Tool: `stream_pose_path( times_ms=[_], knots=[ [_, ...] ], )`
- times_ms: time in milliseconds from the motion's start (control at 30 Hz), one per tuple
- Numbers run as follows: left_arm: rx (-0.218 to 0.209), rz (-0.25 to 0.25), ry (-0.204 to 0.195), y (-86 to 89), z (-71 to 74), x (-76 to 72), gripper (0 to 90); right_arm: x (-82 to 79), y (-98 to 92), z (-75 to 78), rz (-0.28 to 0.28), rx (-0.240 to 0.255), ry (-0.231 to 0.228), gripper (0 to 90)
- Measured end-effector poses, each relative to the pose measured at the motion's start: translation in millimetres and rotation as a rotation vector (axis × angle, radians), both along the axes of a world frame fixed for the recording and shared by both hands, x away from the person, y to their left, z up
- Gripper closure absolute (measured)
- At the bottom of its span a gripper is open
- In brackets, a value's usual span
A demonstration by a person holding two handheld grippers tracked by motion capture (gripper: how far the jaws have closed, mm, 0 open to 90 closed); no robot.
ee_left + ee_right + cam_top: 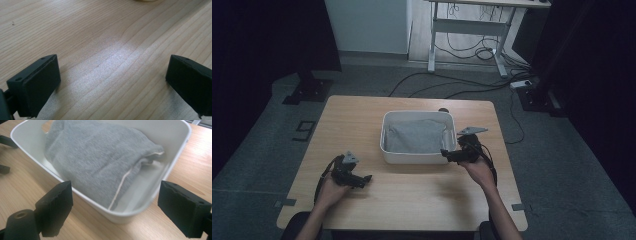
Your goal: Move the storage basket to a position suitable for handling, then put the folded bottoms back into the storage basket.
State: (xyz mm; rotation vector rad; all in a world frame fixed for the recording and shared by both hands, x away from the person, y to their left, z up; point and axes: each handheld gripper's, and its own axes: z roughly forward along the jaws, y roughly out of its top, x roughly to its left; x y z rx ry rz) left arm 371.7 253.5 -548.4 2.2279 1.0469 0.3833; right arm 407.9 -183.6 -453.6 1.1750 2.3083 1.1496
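A white plastic bin [416, 157] stands in the middle of the wooden table [362, 120], and a folded grey cloth [416, 136] lies inside it. In the right gripper view the cloth [100, 157] nearly fills the bin [175, 157], showing a pale seam. My right gripper [445, 154] hovers at the bin's near right corner and points left at it. Its jaws [115, 188] are open and touch nothing. My left gripper [364, 180] rests low over bare wood, to the left of the bin and nearer the front edge. It is open [113, 72] with nothing between its fingers.
A small dark object [443, 110] sits just behind the bin. Bare tabletop lies left of and in front of the bin. Beyond the table are a white desk frame [472, 30], cables on the floor [462, 85] and dark curtains at both sides.
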Motion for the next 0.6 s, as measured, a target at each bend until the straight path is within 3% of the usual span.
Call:
stream_pose_path(
  times_ms=[600],
  knots=[
    [0.0, 0.003, 0.001, -0.2, 0.0, -0.2, 0.0, -27.0, -31.3, -19.0, -0.05, -0.002, 0.012, 11.5]
  ],
)
